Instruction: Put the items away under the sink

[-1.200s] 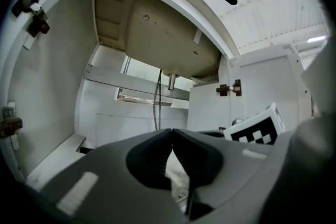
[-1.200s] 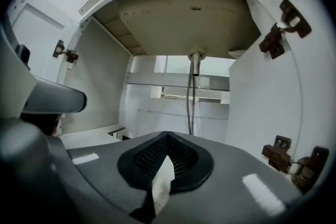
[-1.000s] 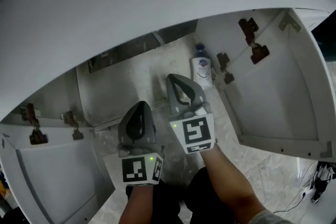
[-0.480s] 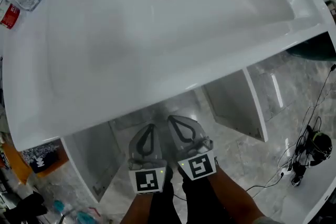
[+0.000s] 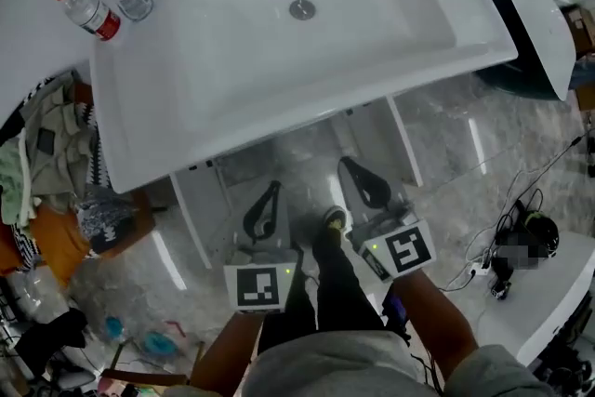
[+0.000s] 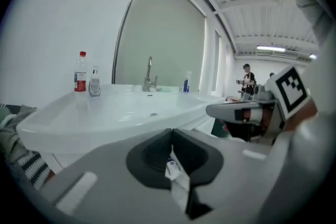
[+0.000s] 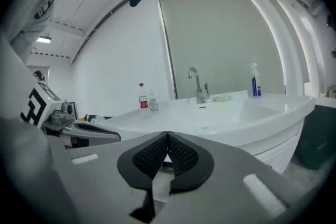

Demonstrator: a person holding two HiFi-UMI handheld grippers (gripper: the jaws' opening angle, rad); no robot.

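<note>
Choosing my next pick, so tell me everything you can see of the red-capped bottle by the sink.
The red-capped bottle is clear plastic with a red cap, still screwed on, and a red label. It stands upright on the left rear ledge of the white sink, close beside a smaller clear bottle. Only the ledge visibly touches it.

Left gripper low in head view. Jaws pressed together, nothing between them. Tips point to 12 o'clock. Right gripper just beside it, at its 3 o'clock. Jaws pressed together too, nothing held. Tips lean to 11 o'clock. Two grippers apart, not touching. Left forearm and right forearm come in from 6 o'clock.
</note>
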